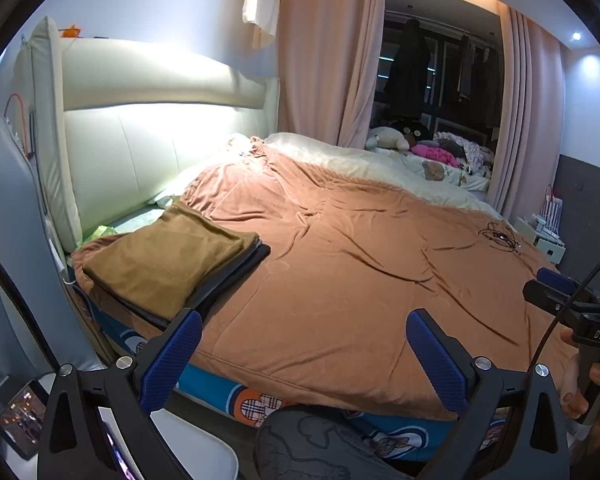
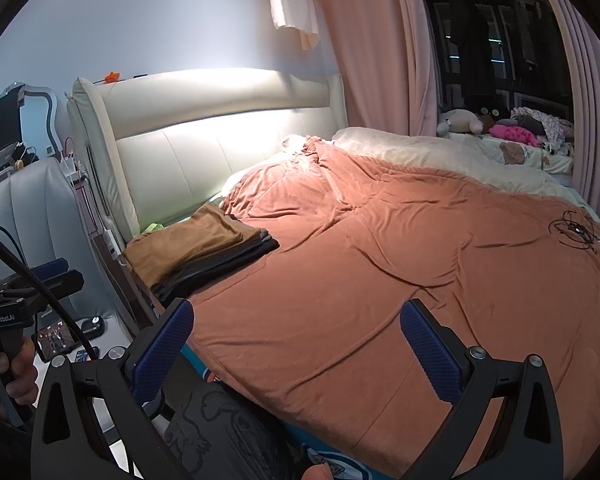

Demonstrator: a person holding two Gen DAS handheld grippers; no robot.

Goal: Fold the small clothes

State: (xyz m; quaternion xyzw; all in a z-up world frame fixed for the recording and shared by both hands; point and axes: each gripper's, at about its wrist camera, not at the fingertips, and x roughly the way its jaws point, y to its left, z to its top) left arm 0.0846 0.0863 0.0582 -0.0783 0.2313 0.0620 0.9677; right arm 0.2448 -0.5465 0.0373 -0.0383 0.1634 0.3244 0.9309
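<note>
Stack of folded clothes [image 1: 168, 258], olive-brown velvet piece on top: far left on the rust-orange bedspread [image 1: 360, 280]. Left gripper [image 1: 304, 354] and right gripper [image 2: 296, 346]: both spread wide, empty, above the bed's near edge.

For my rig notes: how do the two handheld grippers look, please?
Both the left gripper and the right gripper have black frames, silver screws and blue textured finger pads. Black cables run to them; one handle reads "DAS", the other "GenRobot.AI".

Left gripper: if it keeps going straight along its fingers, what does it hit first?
Probably the orange-brown blanket covering the bed. The left gripper is open, with only flat blanket between its fingers. The folded clothes stack sits off to its left, outside that line. Depth is unclear.
</note>
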